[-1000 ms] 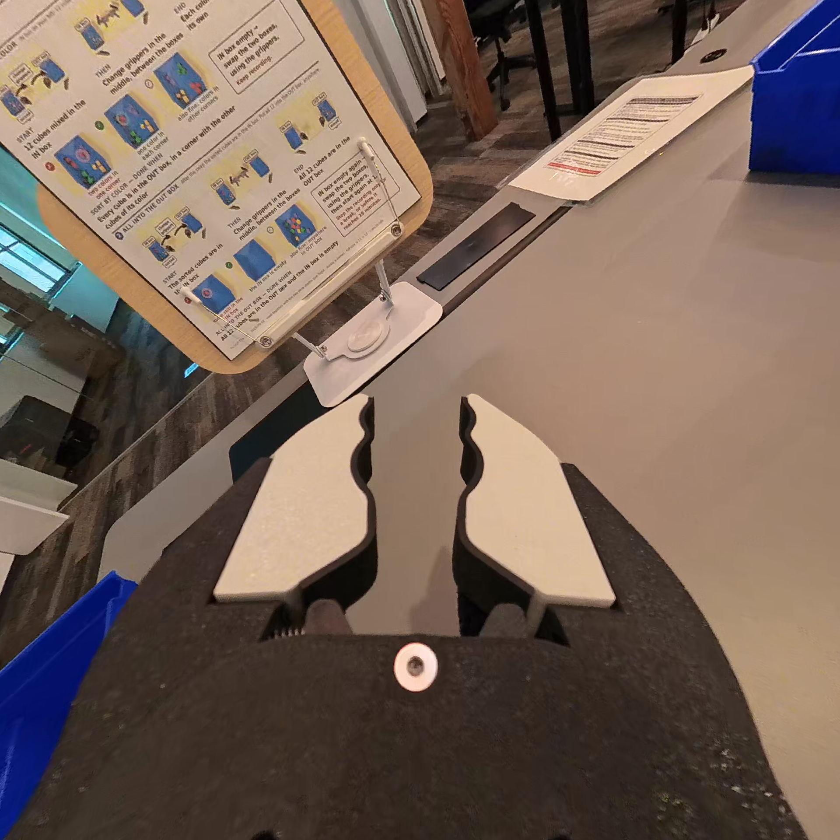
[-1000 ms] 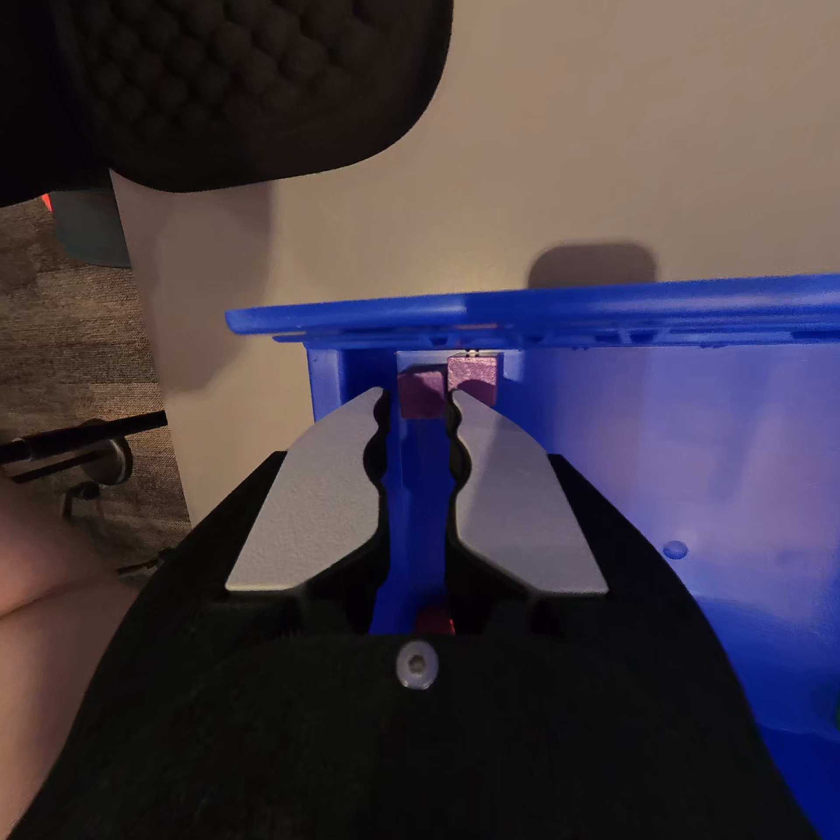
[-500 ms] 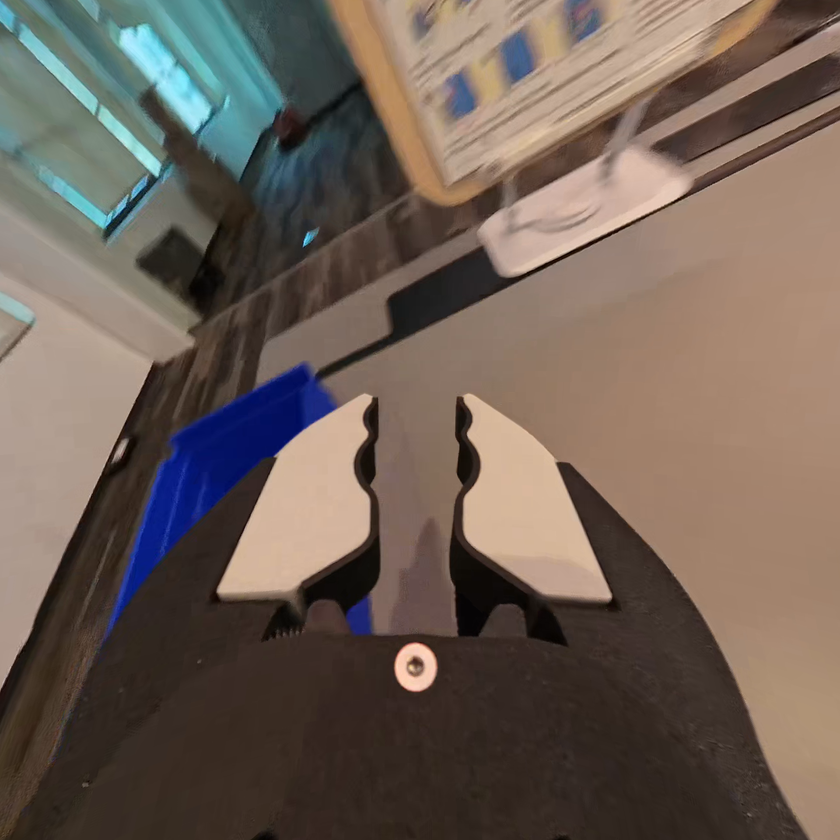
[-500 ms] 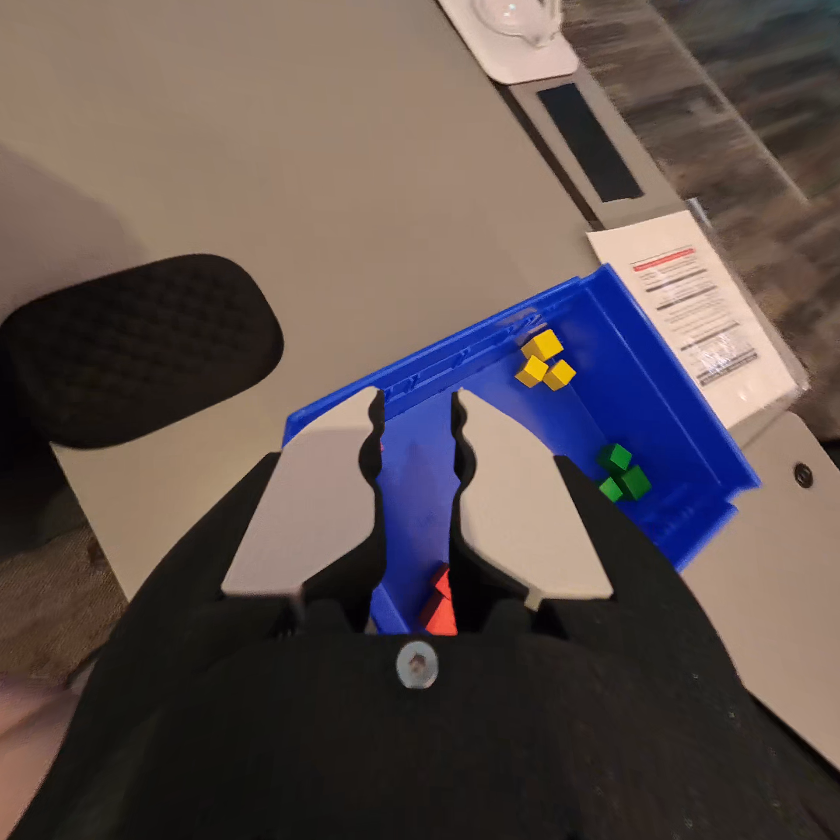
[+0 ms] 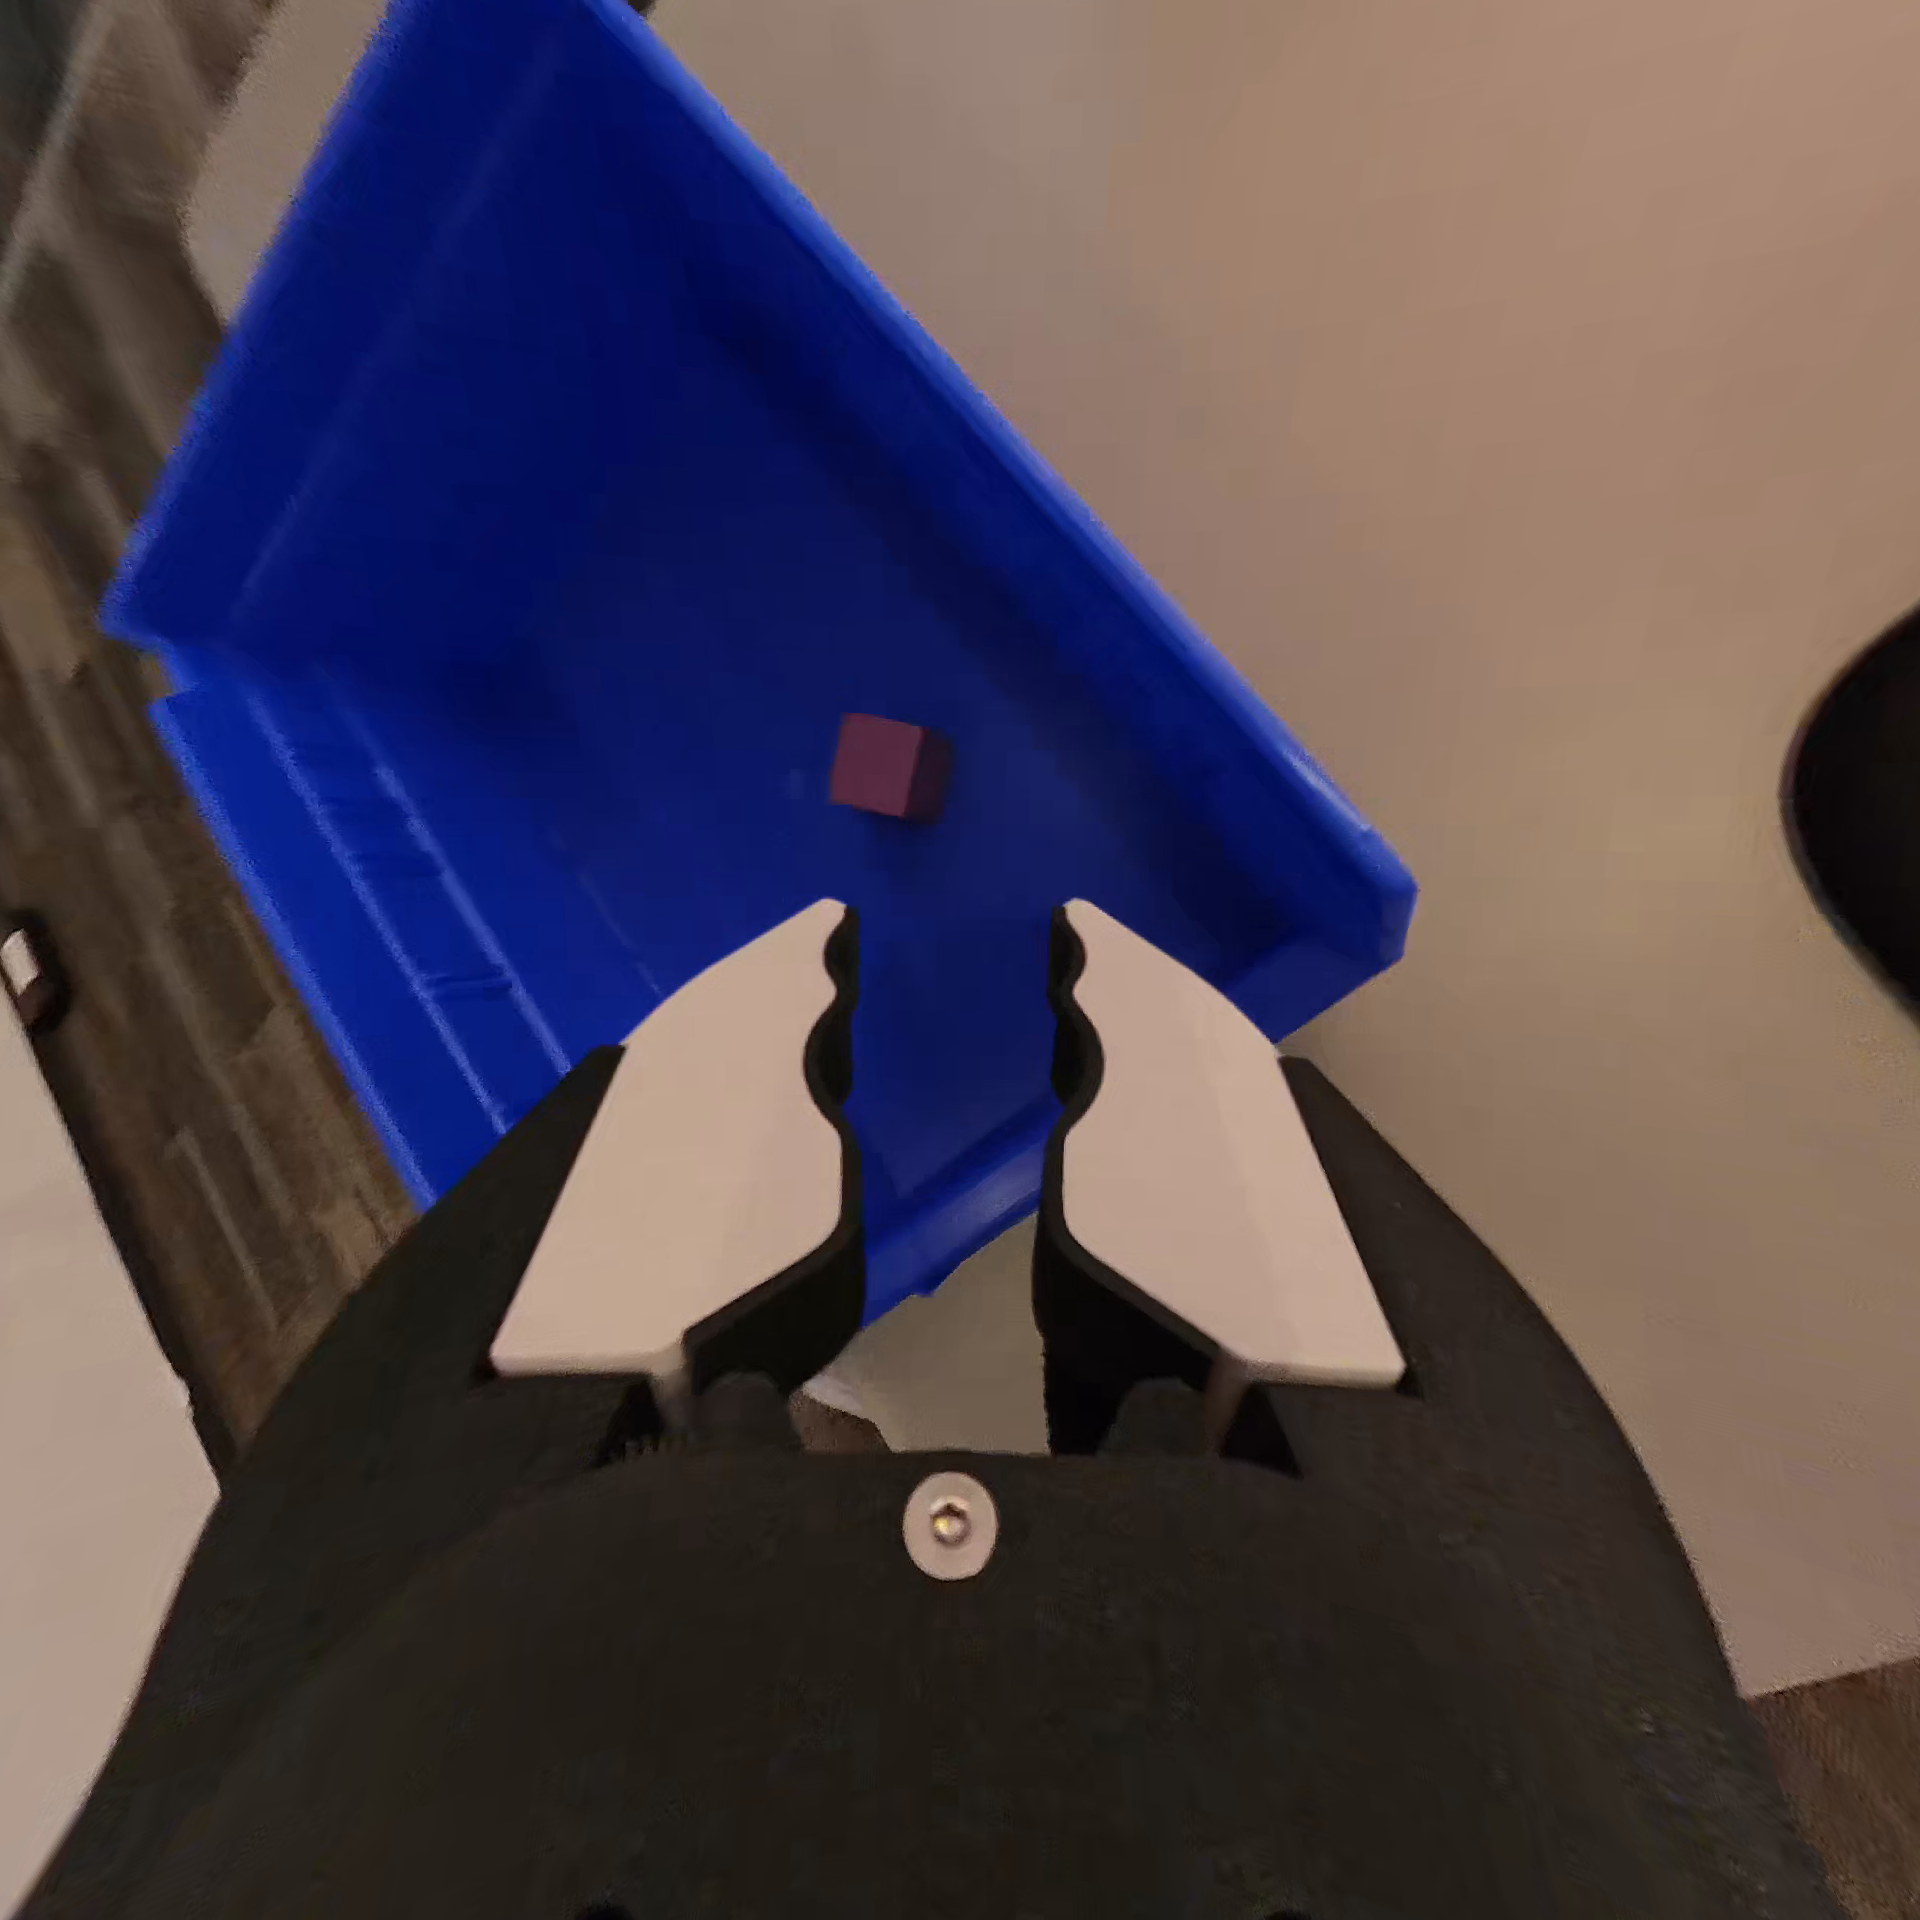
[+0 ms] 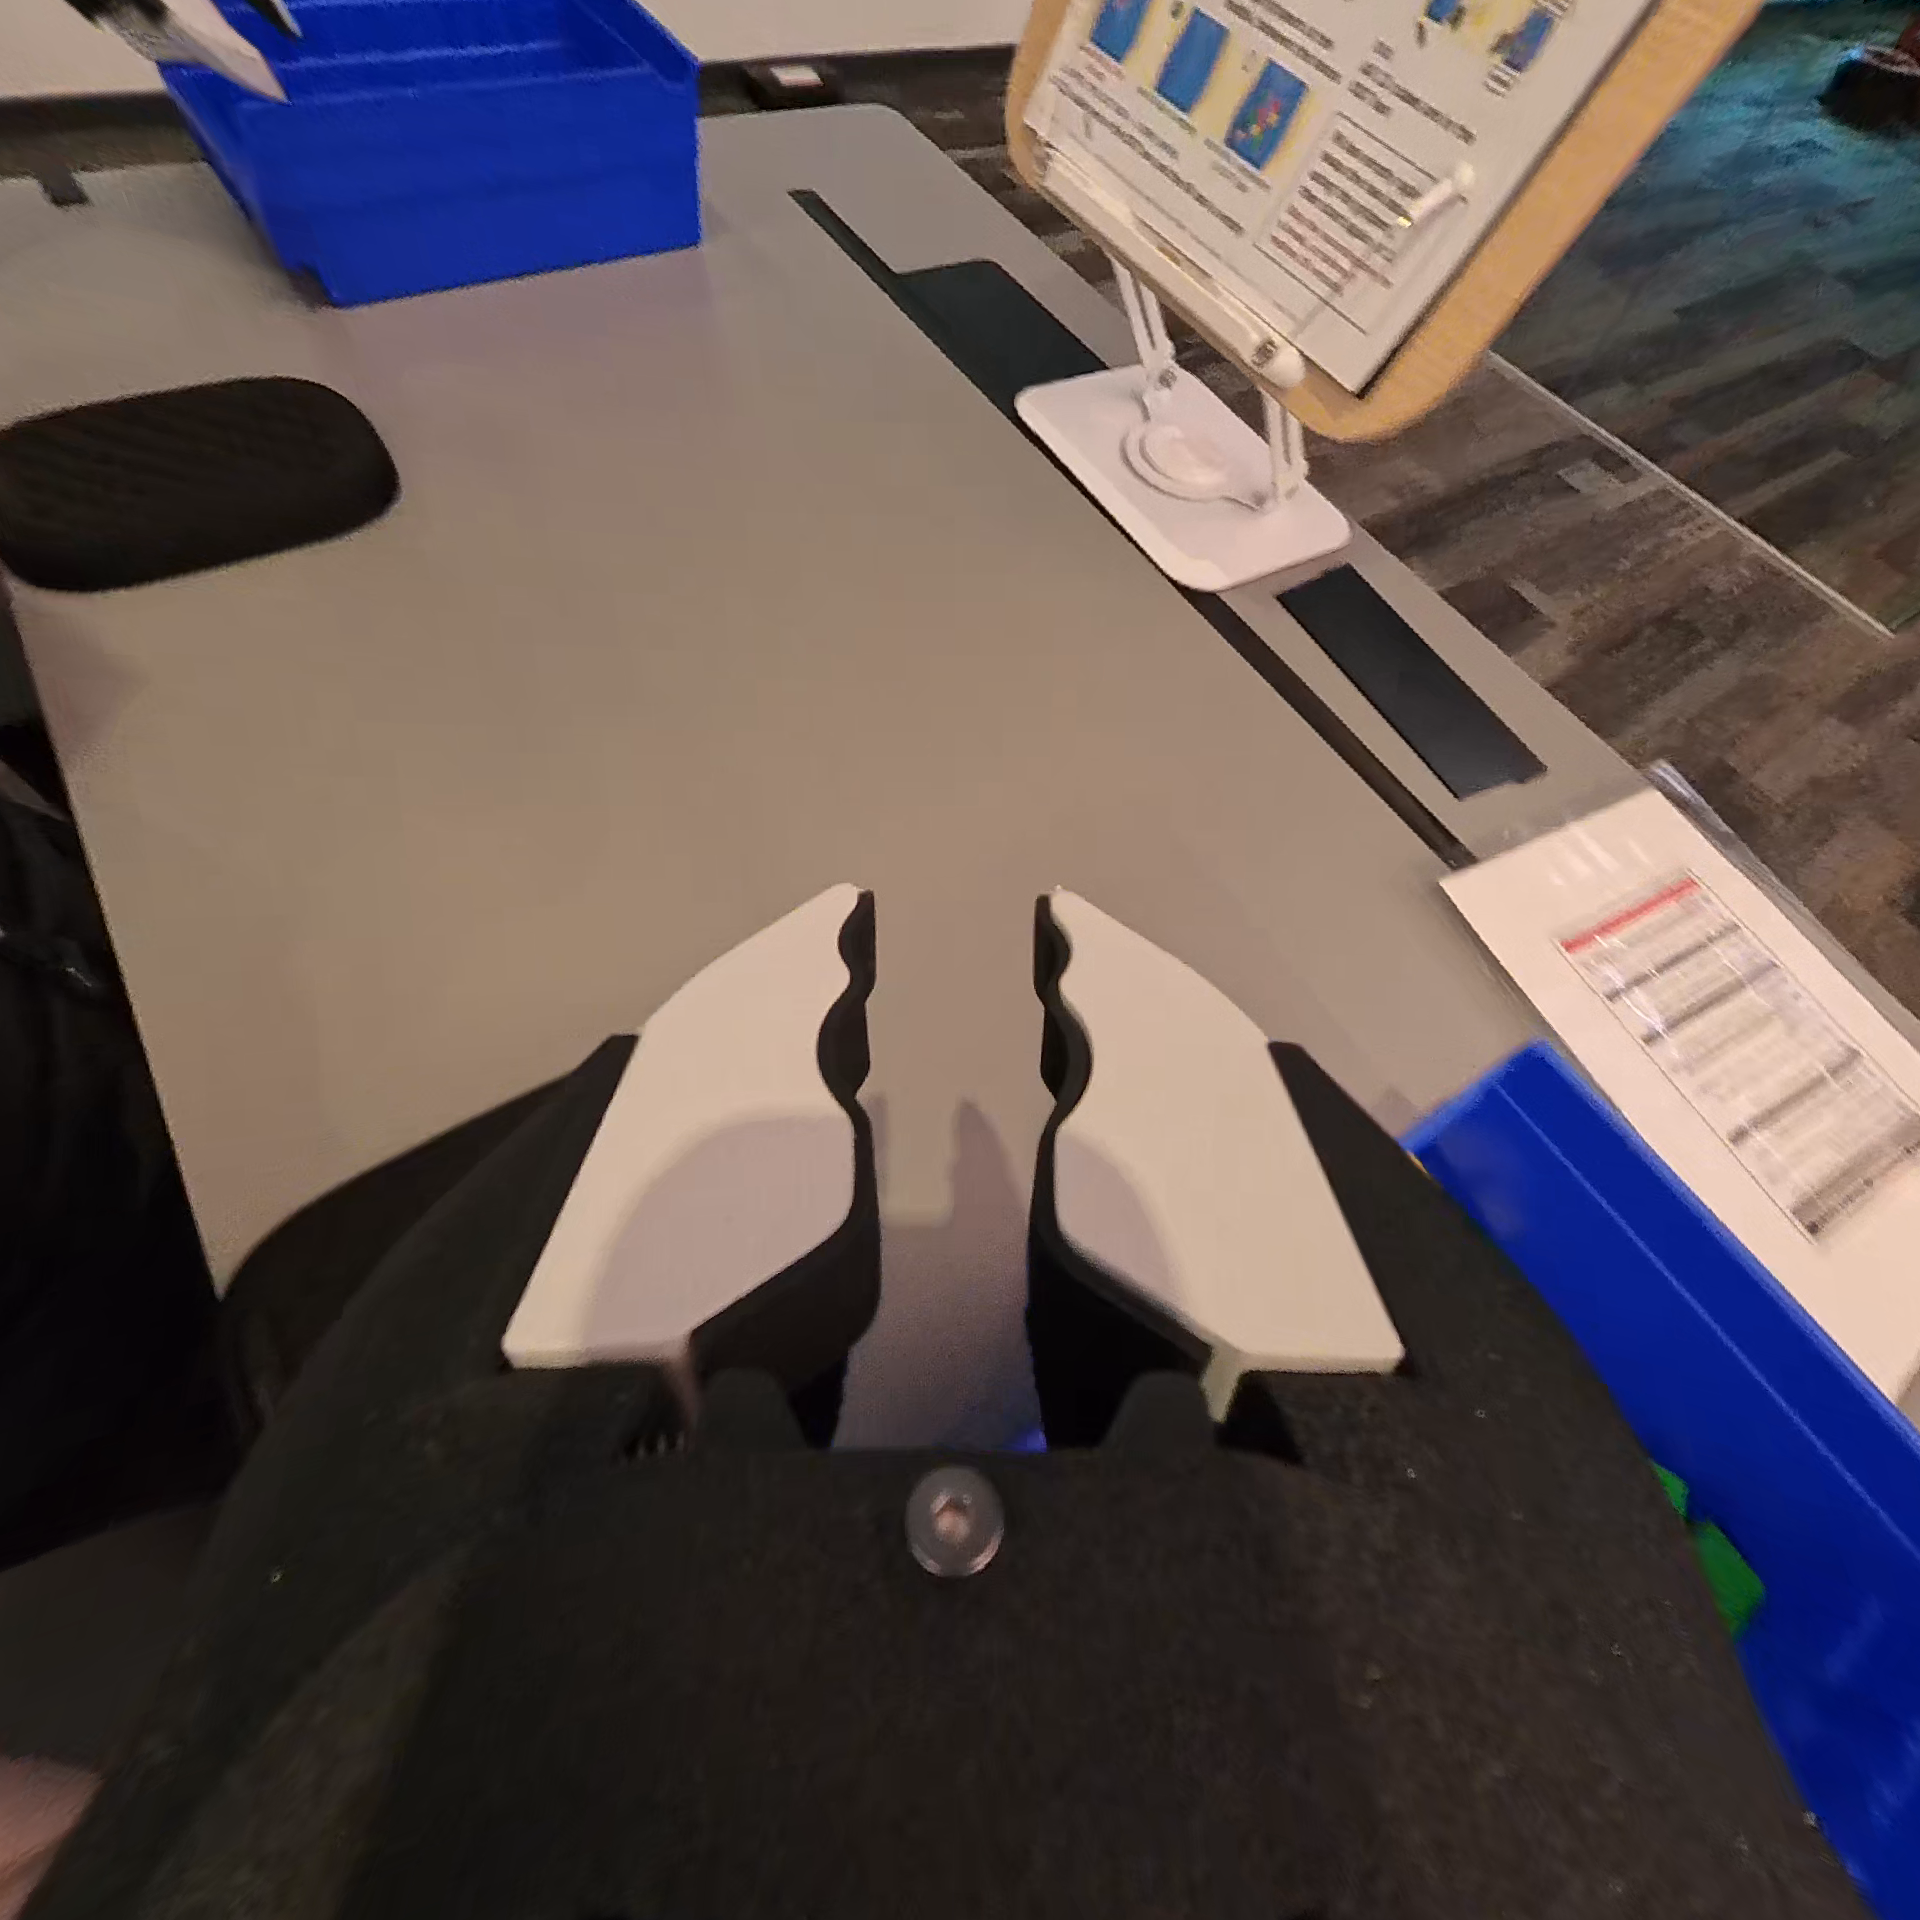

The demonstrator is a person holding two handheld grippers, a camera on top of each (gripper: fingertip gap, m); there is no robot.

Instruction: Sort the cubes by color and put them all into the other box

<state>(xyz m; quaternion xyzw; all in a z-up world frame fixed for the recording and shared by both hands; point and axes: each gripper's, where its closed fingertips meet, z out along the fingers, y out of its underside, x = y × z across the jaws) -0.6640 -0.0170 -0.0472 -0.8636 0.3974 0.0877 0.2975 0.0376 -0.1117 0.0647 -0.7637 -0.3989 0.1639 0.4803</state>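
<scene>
Two grippers, both spread and empty. Left gripper (image 5: pixel 951 914) hangs over the blue box (image 5: pixel 1091 582); one purple cube (image 5: pixel 885 767) on its floor at 12 o'clock. Right gripper (image 6: pixel 954 902) over grey table (image 6: pixel 623 675); second blue box (image 6: pixel 1662 1299), green cubes (image 6: pixel 1720 1590) at 4 o'clock; printed instruction board (image 6: pixel 1351 156) at 1 o'clock.
</scene>
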